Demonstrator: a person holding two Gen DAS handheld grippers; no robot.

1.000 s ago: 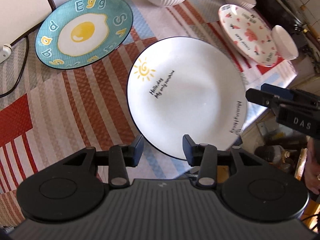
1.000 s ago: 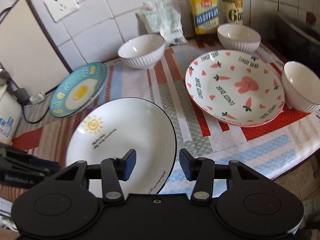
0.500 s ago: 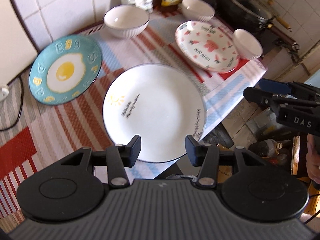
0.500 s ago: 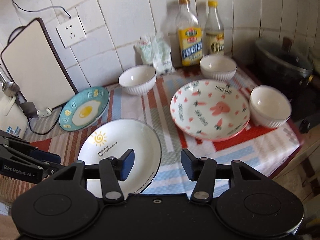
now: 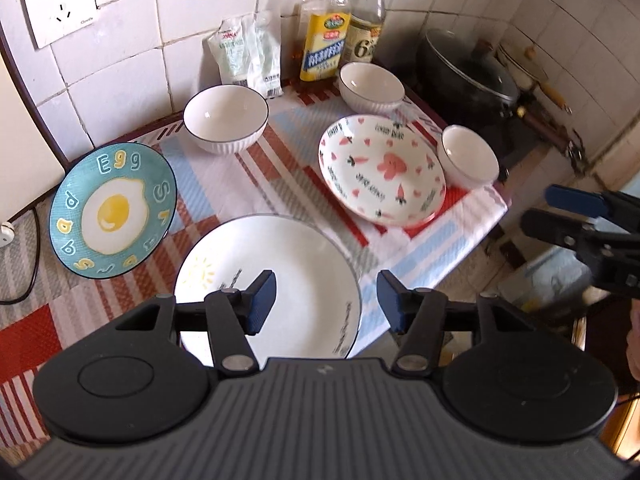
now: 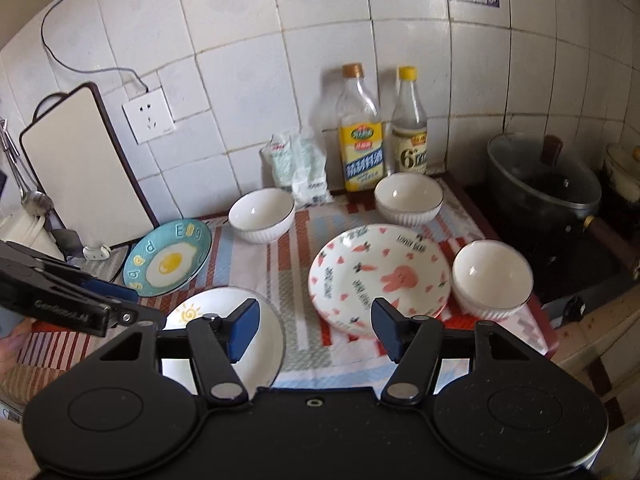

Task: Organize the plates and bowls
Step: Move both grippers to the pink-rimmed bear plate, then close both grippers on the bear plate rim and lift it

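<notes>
Left wrist view: the left gripper point(image 5: 326, 300) sits at lower centre, jaws opening, nothing between the pads. Below and behind it lies the white sun plate point(image 5: 280, 276) on the striped cloth point(image 5: 248, 184), near the cloth's front edge. The teal egg plate point(image 5: 113, 210) occupies the left of the frame, apart from the white plate. The pink rabbit plate point(image 5: 382, 170) lies right of centre, with a small white bowl point(image 5: 468, 156) just beside its right rim. Two further bowls stand behind: one at upper centre-left point(image 5: 226, 118), one at upper centre-right point(image 5: 372, 84) before two bottles point(image 5: 324, 40). The right gripper point(image 5: 580, 224) enters at the right edge, holding nothing.

Right wrist view: the right gripper point(image 6: 316, 328) is at lower centre, jaws opening, empty. The white sun plate point(image 6: 192, 314) is partly hidden behind its left finger. The rabbit plate point(image 6: 380, 274) lies centre-right, the egg plate point(image 6: 168, 262) centre-left. The left gripper point(image 6: 120, 308) shows at the left edge. A dark lidded pot point(image 6: 544, 184) stands at the right.
</notes>
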